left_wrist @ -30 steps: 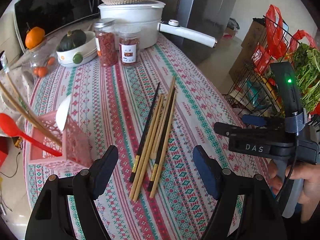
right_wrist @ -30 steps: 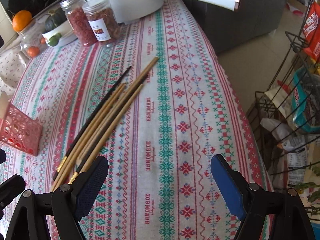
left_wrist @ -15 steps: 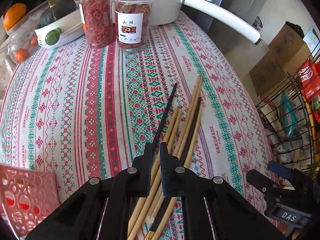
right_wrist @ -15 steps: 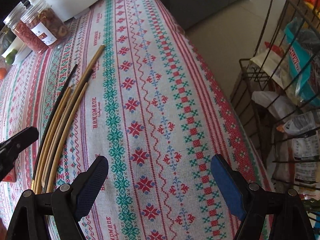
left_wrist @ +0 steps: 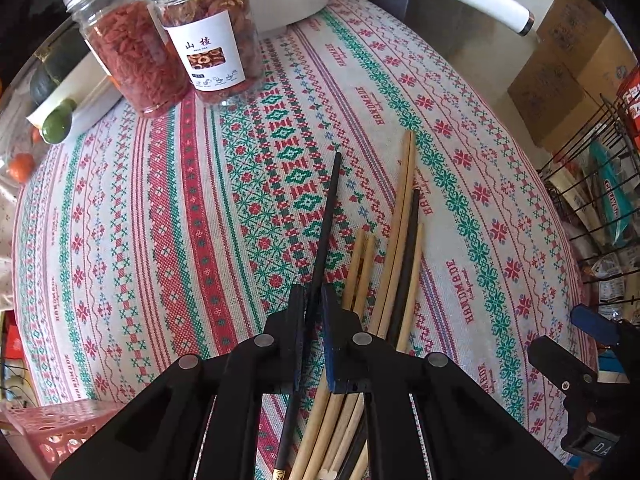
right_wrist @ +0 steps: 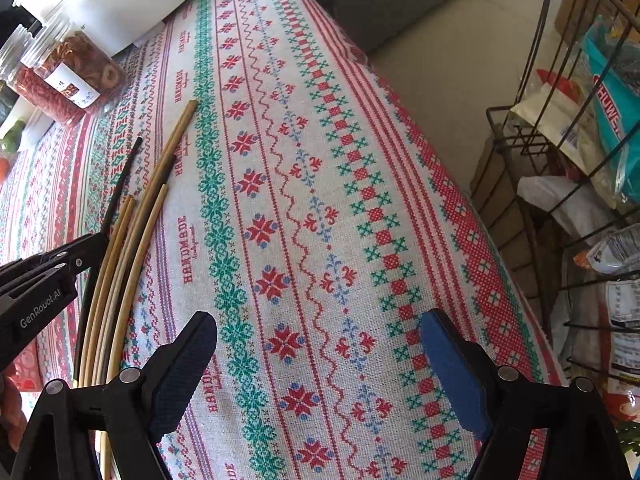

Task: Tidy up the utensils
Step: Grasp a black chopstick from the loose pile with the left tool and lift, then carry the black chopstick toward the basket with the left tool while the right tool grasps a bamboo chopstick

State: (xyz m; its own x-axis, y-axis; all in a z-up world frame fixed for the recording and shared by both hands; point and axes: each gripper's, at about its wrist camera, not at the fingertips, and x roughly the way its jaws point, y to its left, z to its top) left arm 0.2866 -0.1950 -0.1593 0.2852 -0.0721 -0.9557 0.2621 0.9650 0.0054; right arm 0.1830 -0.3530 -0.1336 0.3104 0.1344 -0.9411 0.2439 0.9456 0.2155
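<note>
We've got the left gripper (left_wrist: 313, 300) clamped on the black chopstick (left_wrist: 327, 216), which runs out ahead over the tablecloth (left_wrist: 160, 220), just left of the bamboo chopsticks (left_wrist: 396, 240). Right gripper (right_wrist: 318, 346) hangs wide open off to their right, nothing in it.

Patterned tablecloth (right_wrist: 320, 200), pale floor (right_wrist: 460, 40), wire rack (right_wrist: 560, 160), cardboard boxes (left_wrist: 560, 72)

Left gripper (left_wrist: 311, 312): matte black angular arms, round silver screws at the joints, dark blue ribbed pads (left_wrist: 330, 344) on the fingers. Its side reads "GenRobot.AI" in pale lettering. Right gripper (right_wrist: 318, 364): same black frame, silver screws, blue textured pads (right_wrist: 448, 364).
</note>
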